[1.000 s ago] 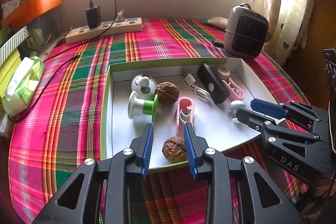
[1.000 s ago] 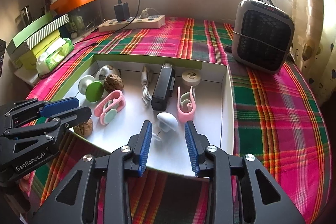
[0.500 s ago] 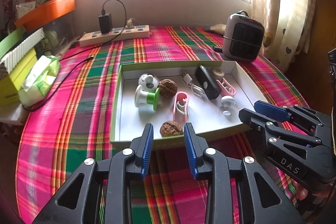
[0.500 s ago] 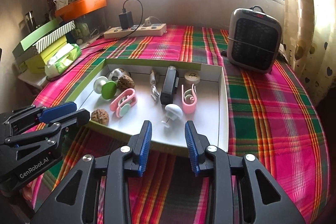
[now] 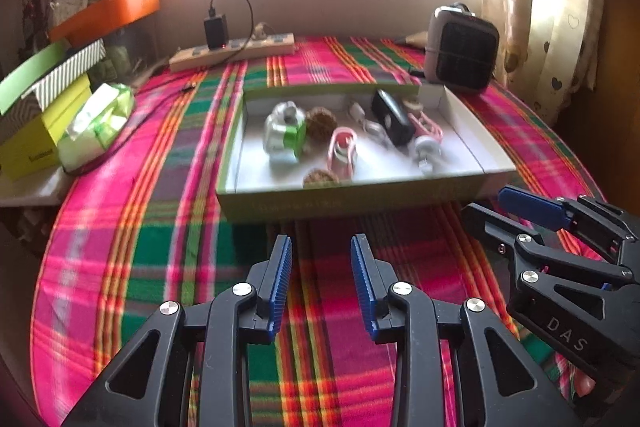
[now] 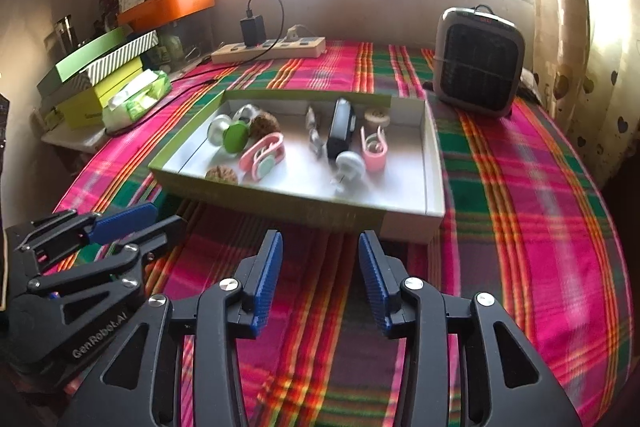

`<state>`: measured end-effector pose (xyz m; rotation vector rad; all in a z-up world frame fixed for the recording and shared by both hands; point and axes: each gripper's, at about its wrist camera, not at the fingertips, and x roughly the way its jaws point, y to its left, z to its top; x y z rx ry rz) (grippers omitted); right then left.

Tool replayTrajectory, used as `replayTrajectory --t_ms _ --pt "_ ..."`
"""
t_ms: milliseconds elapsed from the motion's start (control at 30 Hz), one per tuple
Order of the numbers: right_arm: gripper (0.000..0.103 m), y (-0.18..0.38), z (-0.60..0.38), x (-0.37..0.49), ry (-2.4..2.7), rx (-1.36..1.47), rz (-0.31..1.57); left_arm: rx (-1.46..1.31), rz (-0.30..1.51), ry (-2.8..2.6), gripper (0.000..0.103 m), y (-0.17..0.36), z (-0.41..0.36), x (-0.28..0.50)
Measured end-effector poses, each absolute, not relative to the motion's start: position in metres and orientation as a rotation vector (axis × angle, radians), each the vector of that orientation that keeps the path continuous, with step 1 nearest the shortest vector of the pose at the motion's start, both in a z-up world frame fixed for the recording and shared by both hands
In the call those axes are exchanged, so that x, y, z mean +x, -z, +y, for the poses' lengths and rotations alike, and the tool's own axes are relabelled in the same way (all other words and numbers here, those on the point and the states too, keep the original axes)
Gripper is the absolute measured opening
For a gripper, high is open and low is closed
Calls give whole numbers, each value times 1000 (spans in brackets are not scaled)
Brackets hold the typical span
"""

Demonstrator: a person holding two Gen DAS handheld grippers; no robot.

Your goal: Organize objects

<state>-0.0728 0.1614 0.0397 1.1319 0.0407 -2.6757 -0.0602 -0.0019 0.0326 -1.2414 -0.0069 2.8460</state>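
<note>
While both tongs hang empty above the plaid-clothed table, left tongs narrowly parted, right tongs just opened wider, the shallow green-edged white cardboard tray of trinkets sits ahead; judging by this, approach squarely, choosing one isolated piece.

Left tool and right tool: black frames, blue ribbed pads, silver screws.
</note>
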Motion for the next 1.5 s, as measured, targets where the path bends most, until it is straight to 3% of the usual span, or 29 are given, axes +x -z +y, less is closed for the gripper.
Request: replayTrajectory --t_ms 600,1067,1500 --pt "42 -14 164 -45 2679 1240 89 -1329 -11 -2836 29 -9 6 -37" --pt "59 -10 162 -24 2719 1203 112 -1325 2 -2889 33 -7 14 -25" --pt "61 -9 162 -22 2735 1195 103 -1302 1 -2902 33 -7 14 -20"
